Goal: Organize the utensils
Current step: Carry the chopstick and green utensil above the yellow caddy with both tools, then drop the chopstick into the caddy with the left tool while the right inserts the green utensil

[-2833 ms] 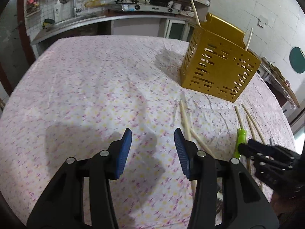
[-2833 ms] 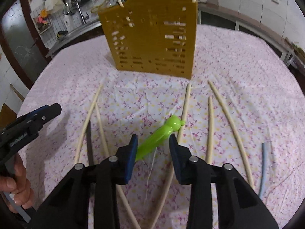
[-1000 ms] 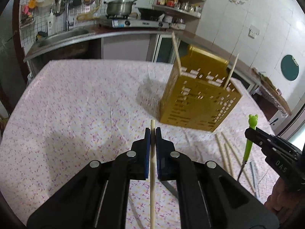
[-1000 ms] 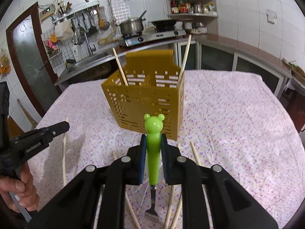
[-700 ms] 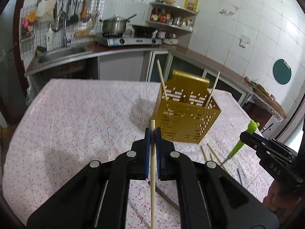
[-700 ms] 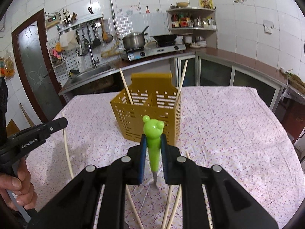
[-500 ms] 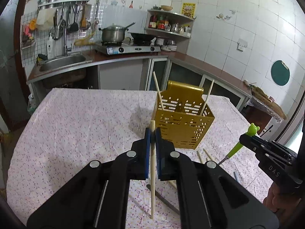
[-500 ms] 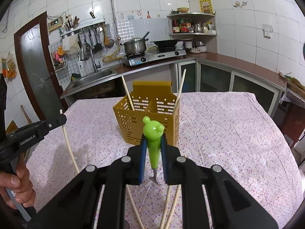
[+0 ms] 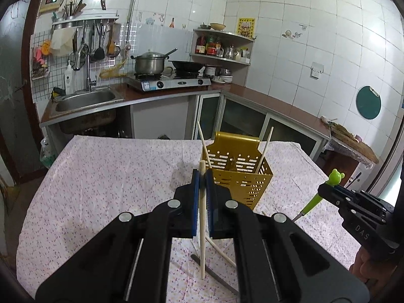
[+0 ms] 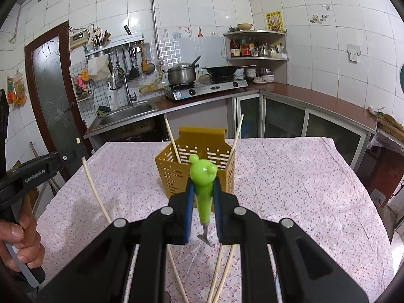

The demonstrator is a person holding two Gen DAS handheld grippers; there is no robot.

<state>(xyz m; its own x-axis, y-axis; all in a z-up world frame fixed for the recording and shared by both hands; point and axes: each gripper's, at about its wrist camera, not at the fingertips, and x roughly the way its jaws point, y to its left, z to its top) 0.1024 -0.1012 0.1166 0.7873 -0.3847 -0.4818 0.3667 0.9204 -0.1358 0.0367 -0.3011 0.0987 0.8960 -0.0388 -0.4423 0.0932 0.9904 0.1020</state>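
My left gripper (image 9: 202, 176) is shut on a pale wooden chopstick (image 9: 202, 224) that hangs upright above the table. In my right gripper (image 10: 203, 185), shut on it, stands a green utensil with a bear-head handle (image 10: 203, 189), its metal end pointing down. A yellow slotted utensil basket (image 9: 238, 170) stands on the flowered tablecloth ahead of both grippers, with two chopsticks leaning in it. In the left wrist view the right gripper (image 9: 325, 190) shows at the right with the green utensil (image 9: 328, 184). The right wrist view shows the left gripper (image 10: 59, 160) and its chopstick (image 10: 94, 189) at the left.
Several loose chopsticks (image 10: 219, 272) and a dark-handled utensil (image 9: 214, 275) lie on the tablecloth (image 9: 101, 176) below the grippers. Behind the table runs a kitchen counter with a sink (image 9: 84, 99), a stove and a pot (image 9: 149, 63). A person's hand (image 10: 22, 240) holds the left gripper.
Both grippers have risen from the table with their utensils and tipped up toward level. The basket now looks smaller and lower in both views, and more of the kitchen shows.
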